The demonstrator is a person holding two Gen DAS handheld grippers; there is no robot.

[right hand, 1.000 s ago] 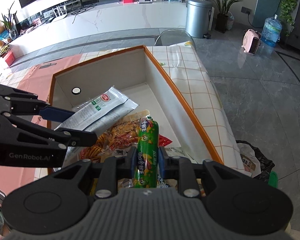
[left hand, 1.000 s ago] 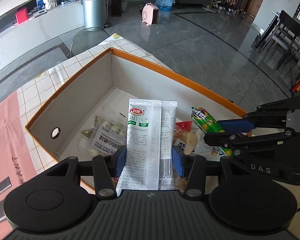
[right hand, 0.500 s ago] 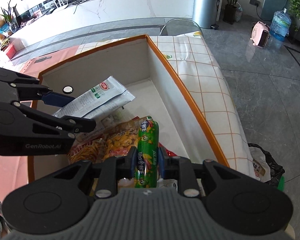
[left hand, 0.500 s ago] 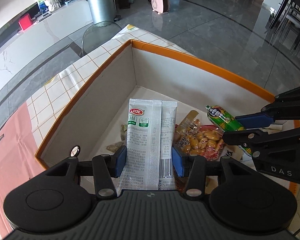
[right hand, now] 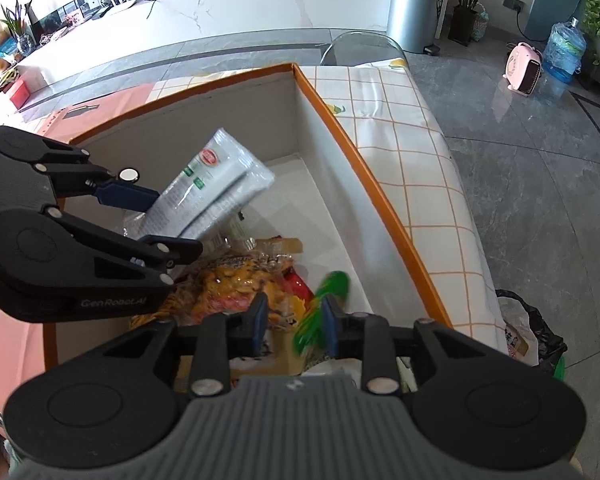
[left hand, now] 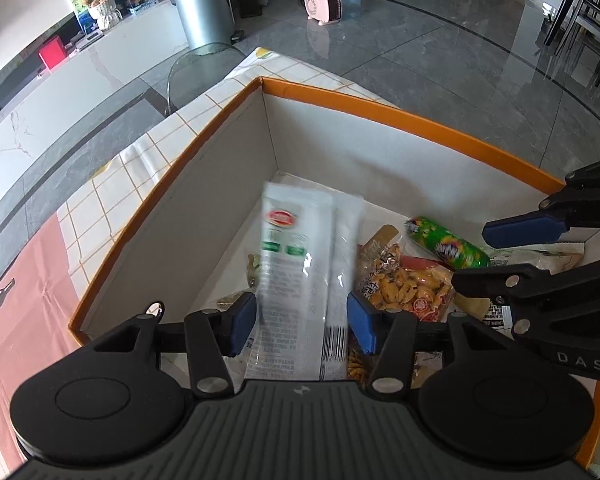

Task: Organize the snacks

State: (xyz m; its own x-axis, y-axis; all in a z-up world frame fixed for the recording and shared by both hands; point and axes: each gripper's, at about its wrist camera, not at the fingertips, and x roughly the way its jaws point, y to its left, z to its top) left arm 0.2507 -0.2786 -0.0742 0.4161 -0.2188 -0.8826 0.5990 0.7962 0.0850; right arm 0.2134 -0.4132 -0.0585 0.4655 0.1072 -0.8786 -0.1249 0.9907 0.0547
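An orange-rimmed box (left hand: pixel 400 110) (right hand: pixel 364 160) with white walls holds several snacks. My left gripper (left hand: pixel 302 322) has its jaws spread apart over the box; a blurred white sachet (left hand: pixel 300 264) (right hand: pixel 216 188) sits loose between them. My right gripper (right hand: pixel 294 322) is open too; a blurred green sausage stick (right hand: pixel 324 304) (left hand: pixel 446 244) leans against its right finger. A clear bag of yellow crackers (left hand: pixel 404 284) (right hand: pixel 236 284) lies on the box floor beneath both grippers.
The box stands on a checked tablecloth (right hand: pixel 404 128) next to a pink mat (left hand: pixel 24 280). A clear chair back (left hand: pixel 196 72) stands at the table's far end. A black rubbish bag (right hand: pixel 528 328) hangs beside the table on the right.
Both grippers have opened. The white sachet and the green sausage stick, held firmly before, are now loose and blurred between the spread fingers. Both grippers sit further over the box.
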